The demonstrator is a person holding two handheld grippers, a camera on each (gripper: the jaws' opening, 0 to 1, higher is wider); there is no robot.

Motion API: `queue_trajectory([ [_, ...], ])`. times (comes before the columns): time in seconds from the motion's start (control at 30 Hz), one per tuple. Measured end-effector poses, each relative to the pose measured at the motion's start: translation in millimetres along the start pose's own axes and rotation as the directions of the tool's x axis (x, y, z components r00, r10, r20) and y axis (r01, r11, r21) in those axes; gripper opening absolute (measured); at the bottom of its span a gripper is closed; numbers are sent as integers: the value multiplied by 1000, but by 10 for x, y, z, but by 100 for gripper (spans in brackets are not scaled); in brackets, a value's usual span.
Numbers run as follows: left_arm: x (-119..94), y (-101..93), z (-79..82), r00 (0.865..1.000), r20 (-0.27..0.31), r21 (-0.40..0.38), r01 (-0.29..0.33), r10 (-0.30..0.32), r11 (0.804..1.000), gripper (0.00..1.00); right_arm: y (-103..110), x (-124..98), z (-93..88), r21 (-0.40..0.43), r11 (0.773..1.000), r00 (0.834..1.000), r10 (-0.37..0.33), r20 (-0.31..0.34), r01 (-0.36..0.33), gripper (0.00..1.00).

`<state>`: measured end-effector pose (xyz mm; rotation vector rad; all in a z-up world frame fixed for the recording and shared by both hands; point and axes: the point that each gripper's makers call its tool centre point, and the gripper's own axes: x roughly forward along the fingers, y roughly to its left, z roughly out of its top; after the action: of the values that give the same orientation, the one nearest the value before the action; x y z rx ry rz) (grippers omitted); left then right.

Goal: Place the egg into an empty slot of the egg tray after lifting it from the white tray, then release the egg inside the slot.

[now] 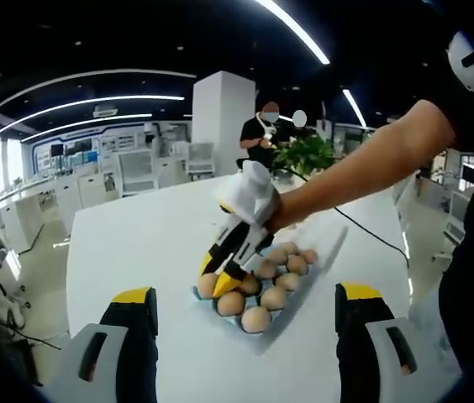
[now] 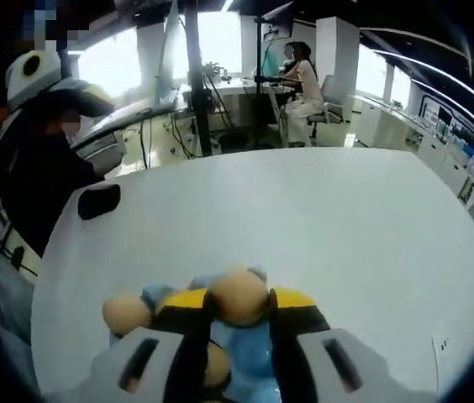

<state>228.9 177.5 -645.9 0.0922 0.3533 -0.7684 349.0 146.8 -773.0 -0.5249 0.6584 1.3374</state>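
A blue egg tray (image 1: 197, 294) with several brown eggs lies on the white table (image 1: 136, 243). In the left gripper view my right gripper (image 1: 218, 281), held by a gloved hand, reaches down to the tray's near-left corner, shut on a brown egg (image 1: 208, 286). In the right gripper view that egg (image 2: 237, 295) sits pinched between the yellow-tipped jaws of my right gripper (image 2: 239, 299), just above the blue tray (image 2: 250, 353). Another egg (image 2: 126, 312) rests to its left. My left gripper (image 1: 245, 294) stands wide open before the tray, holding nothing.
A pale flat tray edge (image 1: 335, 238) runs past the far eggs. A black object (image 2: 98, 200) lies on the table near a person in a cap (image 2: 44, 159). A cable (image 1: 363, 227) crosses the table. People sit at desks beyond.
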Motion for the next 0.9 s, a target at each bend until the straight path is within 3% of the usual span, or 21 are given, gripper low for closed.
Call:
queue_trajectory([
  [0.4, 60, -56, 1, 1000, 6, 11, 27, -27, 1000, 90, 11, -384, -111, 40, 999, 997, -33, 73, 30, 31],
  [0.7, 76, -88, 23, 999, 12, 28, 52, -52, 998, 90, -74, -819, -367, 104, 988, 986, -125, 108, 114, 31],
  [0.9, 107, -131, 31, 997, 12, 40, 79, -80, 996, 90, -164, -1097, -612, 156, 973, 977, -188, 97, 172, 30],
])
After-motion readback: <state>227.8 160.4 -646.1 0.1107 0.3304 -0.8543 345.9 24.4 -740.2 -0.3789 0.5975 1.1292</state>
